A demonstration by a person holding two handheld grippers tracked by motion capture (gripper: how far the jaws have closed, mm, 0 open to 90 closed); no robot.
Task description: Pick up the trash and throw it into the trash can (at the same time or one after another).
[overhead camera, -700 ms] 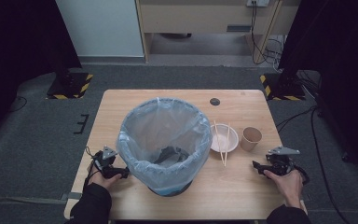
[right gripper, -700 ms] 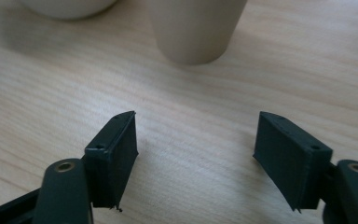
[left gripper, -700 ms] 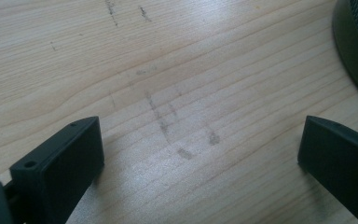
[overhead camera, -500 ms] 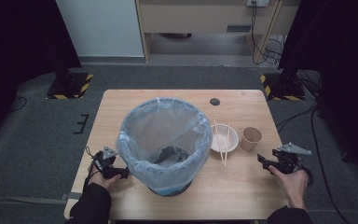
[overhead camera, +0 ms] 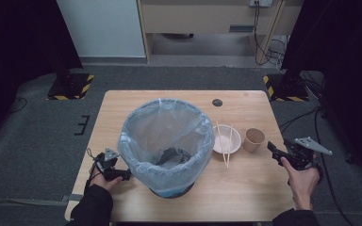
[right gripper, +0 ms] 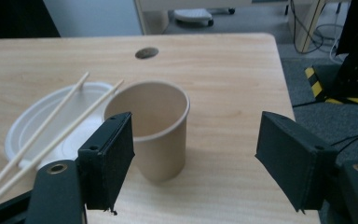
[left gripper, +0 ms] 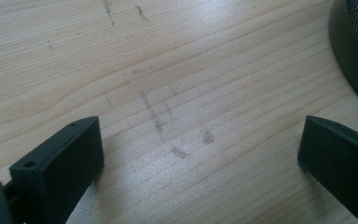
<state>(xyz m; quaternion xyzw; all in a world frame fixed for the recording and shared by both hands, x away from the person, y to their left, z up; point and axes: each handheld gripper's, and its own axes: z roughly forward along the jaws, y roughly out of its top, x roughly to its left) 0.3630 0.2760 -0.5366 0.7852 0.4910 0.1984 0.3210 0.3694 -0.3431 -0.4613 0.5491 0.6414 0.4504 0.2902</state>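
Note:
A brown paper cup [overhead camera: 254, 139] stands upright on the wooden table [overhead camera: 245, 188], right of a white bowl [overhead camera: 226, 140] with two chopsticks [overhead camera: 224, 147] laid across it. My right gripper [overhead camera: 274, 153] hovers open just right of the cup. In the right gripper view the cup [right gripper: 154, 130] stands ahead, close to the left jaw of my right gripper [right gripper: 196, 149], with nothing between the jaws. The bowl [right gripper: 51, 126] and chopsticks [right gripper: 60, 120] lie to its left. My left gripper [overhead camera: 122, 175] rests open by the bin's base; in its own view my left gripper [left gripper: 200, 140] spans bare wood.
A large mesh bin lined with a pale blue bag [overhead camera: 166, 141] takes up the table's middle, with dark items inside; its base [left gripper: 354, 46] edges the left gripper view. A round cable hole [overhead camera: 217, 102] sits near the far edge. The table's right edge [right gripper: 284, 84] is close.
My right gripper has lifted and moved forward along the table's right side, coming level with the paper cup. The left gripper has stayed put.

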